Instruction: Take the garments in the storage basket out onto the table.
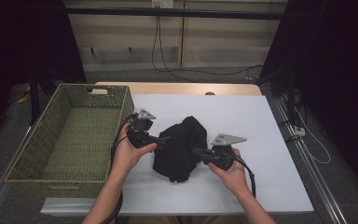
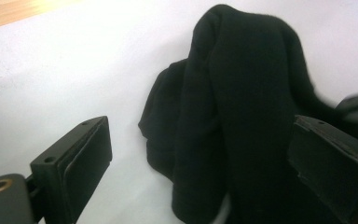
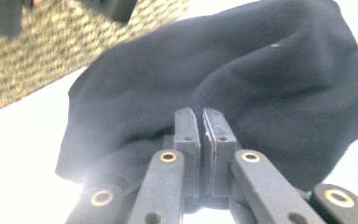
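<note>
- A woven green basket (image 1: pixel 70 135) stands at the left edge of the white tabletop (image 1: pixel 261 126), its inside bare.
- Just right of the basket, the person's left hand (image 1: pixel 129 156) holds the left gripper (image 1: pixel 164 138), which points rightward at the cloth's left side.
- In the left gripper view its fingers (image 2: pixel 81 158) are spread wide, released; the dark fabric bulges up between them, nearer the right-hand one, and neither pad presses on it.
- A black cloth (image 1: pixel 182 147) lies bunched in a heap at the middle of the tabletop, between the two grippers.
- The right gripper (image 1: pixel 196 151) reaches in from the right at the cloth's lower right edge, held by the right hand (image 1: pixel 233 170).
- In the right gripper view its fingers (image 3: pixel 186 140) are clenched together at the edge of the black cloth (image 3: pixel 242 84); whether a fold is pinched between the pads, I cannot tell.
</note>
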Demonstrator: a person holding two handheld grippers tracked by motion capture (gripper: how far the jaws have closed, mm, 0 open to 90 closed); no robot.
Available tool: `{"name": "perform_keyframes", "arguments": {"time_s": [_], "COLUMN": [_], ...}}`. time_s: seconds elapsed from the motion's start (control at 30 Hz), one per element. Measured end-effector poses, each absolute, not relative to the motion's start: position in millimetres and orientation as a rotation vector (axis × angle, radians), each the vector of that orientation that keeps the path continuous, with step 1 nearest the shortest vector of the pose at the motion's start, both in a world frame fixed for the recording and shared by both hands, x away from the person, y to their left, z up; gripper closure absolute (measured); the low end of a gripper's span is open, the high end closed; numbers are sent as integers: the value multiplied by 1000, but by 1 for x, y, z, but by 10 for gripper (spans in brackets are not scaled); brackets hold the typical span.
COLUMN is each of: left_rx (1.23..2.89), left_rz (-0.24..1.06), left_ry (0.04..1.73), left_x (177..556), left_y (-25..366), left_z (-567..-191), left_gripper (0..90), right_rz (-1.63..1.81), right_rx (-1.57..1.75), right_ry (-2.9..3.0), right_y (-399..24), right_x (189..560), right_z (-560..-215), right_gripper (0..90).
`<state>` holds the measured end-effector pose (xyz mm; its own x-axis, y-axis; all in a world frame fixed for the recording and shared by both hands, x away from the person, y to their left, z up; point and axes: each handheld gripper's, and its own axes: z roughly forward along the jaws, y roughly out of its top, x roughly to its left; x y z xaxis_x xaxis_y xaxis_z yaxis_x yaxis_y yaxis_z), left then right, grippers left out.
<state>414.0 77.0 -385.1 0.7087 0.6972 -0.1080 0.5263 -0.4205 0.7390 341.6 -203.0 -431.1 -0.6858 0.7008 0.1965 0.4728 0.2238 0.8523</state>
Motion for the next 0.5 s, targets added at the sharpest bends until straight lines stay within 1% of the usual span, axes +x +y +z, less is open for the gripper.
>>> {"name": "perform_keyframes", "arguments": {"time_s": [0.2,0.5], "left_rx": [2134,2140], "left_rz": [273,273], "left_ry": [923,930], "left_x": [414,417], "left_y": [72,70], "left_z": [-388,-393], "left_gripper": [67,70], "right_rz": [1511,1506], "right_rx": [1190,1258], "right_ry": [2170,2090], "right_y": [-239,-265], "right_x": [337,334], "right_z": [-421,-417], "right_gripper": [866,867]}}
